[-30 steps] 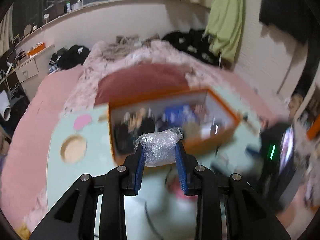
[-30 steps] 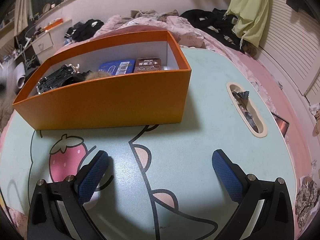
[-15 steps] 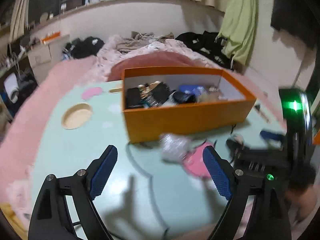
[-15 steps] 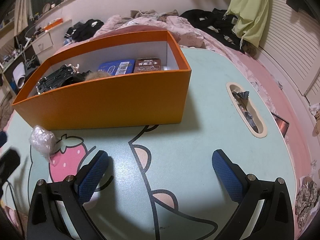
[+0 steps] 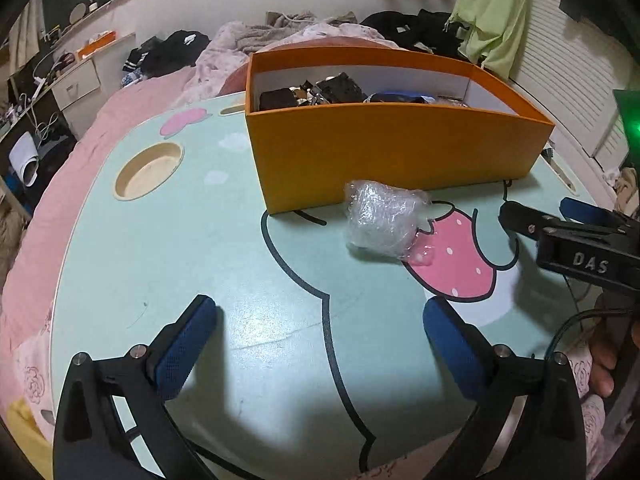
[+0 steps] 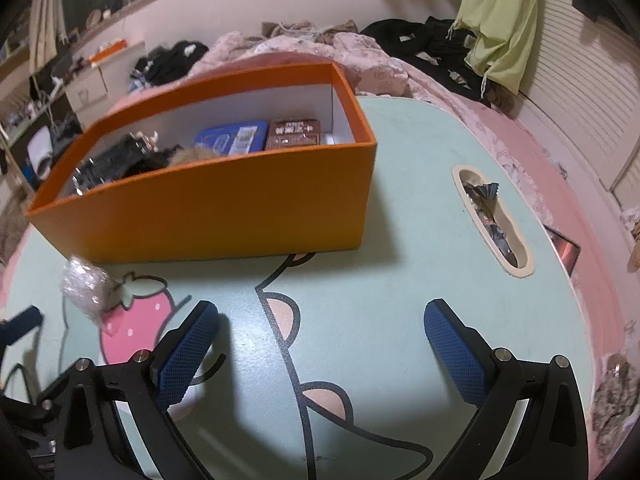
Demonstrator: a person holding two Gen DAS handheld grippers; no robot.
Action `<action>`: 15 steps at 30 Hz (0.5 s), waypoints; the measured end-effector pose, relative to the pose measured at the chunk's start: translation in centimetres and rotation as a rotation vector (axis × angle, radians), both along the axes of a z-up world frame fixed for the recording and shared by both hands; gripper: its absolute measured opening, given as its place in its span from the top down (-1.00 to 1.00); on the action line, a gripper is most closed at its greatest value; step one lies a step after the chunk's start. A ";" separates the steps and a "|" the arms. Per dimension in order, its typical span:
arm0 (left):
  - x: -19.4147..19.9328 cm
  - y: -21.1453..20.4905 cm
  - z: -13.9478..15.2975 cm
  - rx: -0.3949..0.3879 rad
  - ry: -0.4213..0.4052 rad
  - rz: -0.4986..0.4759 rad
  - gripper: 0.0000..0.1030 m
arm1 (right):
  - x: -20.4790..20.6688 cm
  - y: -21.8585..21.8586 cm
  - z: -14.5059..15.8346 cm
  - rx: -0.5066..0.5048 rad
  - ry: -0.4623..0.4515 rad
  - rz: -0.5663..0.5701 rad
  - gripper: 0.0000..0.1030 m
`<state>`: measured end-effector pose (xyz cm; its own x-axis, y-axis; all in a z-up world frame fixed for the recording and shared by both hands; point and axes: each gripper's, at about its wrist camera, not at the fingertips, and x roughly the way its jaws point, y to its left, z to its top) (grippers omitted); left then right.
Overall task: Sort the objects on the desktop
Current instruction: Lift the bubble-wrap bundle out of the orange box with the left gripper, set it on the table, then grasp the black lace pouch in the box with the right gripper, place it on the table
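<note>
A crumpled clear plastic wrap bundle lies on the mint table just in front of the orange box, on the edge of the pink strawberry print. It also shows in the right wrist view. The orange box holds several items, among them a blue tin and a brown packet. My left gripper is open and empty, well short of the bundle. My right gripper is open and empty over the table, right of the bundle.
A round recess sits in the table at the left. A long slot holding wrappers is at the right. A bed with piled clothes lies behind the table. The right gripper's body reaches in from the right.
My left gripper opened and let go of the plastic bundle, which now lies on the table in front of the box. The left gripper pulled back. The right gripper shifted slightly.
</note>
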<state>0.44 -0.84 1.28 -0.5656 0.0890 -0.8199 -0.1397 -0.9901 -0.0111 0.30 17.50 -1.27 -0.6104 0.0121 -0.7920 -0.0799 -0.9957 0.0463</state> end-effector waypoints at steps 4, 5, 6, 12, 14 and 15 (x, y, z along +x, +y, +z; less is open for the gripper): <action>0.4 -0.1 -0.5 0.006 0.007 -0.001 -0.99 | 1.6 1.2 1.8 -0.128 0.101 0.002 -0.20; 0.7 -0.1 -0.6 0.005 0.010 0.000 -0.99 | 1.7 1.2 2.5 -0.140 0.124 0.010 -0.15; 0.7 -0.1 -0.6 0.005 0.013 0.000 -0.99 | 1.9 1.0 3.7 -0.162 0.163 0.039 -0.11; 1.1 0.0 -0.7 0.004 0.015 0.000 -0.99 | -2.6 -3.9 9.8 -0.166 0.150 0.292 -0.01; 1.0 0.0 -0.6 0.003 0.015 -0.001 -0.99 | -5.6 -5.9 9.9 -0.196 0.063 0.360 0.15; 1.0 0.0 -0.6 0.004 0.015 -0.001 -0.99 | -6.7 -6.7 9.5 -0.185 0.029 0.378 0.18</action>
<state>1.49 -0.88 0.64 -0.5777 0.0925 -0.8110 -0.1409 -0.9899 -0.0126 -6.41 10.76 8.19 -0.5666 -0.3575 -0.7424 0.2935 -0.9294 0.2236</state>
